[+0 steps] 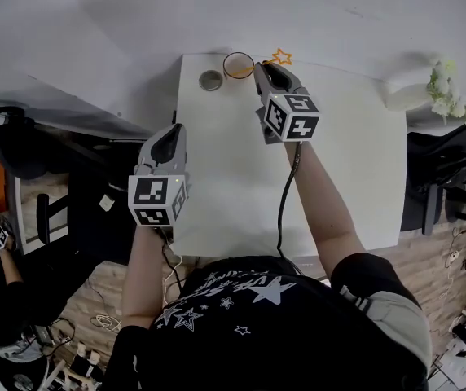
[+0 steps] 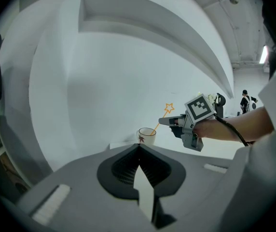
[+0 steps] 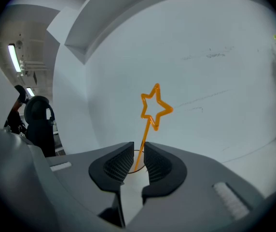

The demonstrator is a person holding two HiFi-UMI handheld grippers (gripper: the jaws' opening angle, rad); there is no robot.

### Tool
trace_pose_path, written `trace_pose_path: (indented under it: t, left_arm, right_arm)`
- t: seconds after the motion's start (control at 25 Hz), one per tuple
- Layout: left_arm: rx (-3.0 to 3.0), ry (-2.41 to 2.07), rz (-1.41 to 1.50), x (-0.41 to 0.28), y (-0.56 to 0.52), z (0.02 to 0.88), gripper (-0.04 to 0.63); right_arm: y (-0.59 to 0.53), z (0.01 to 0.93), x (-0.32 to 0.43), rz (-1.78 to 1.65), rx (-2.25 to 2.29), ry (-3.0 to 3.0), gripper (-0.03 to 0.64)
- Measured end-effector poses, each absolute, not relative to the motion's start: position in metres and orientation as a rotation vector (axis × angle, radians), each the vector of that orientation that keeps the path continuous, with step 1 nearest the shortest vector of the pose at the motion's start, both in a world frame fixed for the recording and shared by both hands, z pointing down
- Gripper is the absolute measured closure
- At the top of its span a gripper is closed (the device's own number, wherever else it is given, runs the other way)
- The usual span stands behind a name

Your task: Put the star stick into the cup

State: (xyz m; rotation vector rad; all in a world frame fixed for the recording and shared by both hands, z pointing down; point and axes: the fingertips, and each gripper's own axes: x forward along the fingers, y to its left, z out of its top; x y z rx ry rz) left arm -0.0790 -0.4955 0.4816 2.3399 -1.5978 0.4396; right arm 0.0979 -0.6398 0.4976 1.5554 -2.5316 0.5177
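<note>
An orange star stick (image 3: 155, 105) leans out of a clear cup (image 1: 238, 64) at the far edge of the white table (image 1: 217, 186), its star (image 1: 281, 56) up and to the right. My right gripper (image 3: 138, 150) sits at the cup's right side, jaws a little apart, with the thin stick running up between the pads without being pressed. In the left gripper view the cup (image 2: 147, 136) has a red leaf print, and the right gripper (image 2: 164, 122) points at the stick (image 2: 169, 108). My left gripper (image 1: 172, 130) hangs over the table's left edge, shut and empty.
A small grey round disc (image 1: 210, 80) lies left of the cup. A white wall rises right behind the table. White flowers (image 1: 445, 88) stand off the table's far right corner. Chairs and another person are at the left.
</note>
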Motion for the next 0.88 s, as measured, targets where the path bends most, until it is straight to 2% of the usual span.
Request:
trace_pose_path:
  t: [0.16,0.4,0.6,0.88]
  left_arm:
    - [2.339,-1.596,0.437,-0.081,-0.489,0.482,0.592]
    - [2.356,-1.588,0.429,-0.077,-0.479,0.478,0.592]
    - [2.383,-1.592,0.395,-0.076,-0.46,0.466,0.592]
    - [2.431,-1.564,0.348,-0.074,-0.413,0.449,0.592]
  right_arm:
    - [-0.633,0.504,0.099,0.555,1.559,-2.507,0.459]
    - [-0.618,0.51,0.098,0.602,1.55,-2.488,0.393]
    - [-0.593,0.502,0.101,0.608,1.567,-2.486,0.403]
    - [-0.531,0.473,0.109,0.576,1.628,-2.493,0.506]
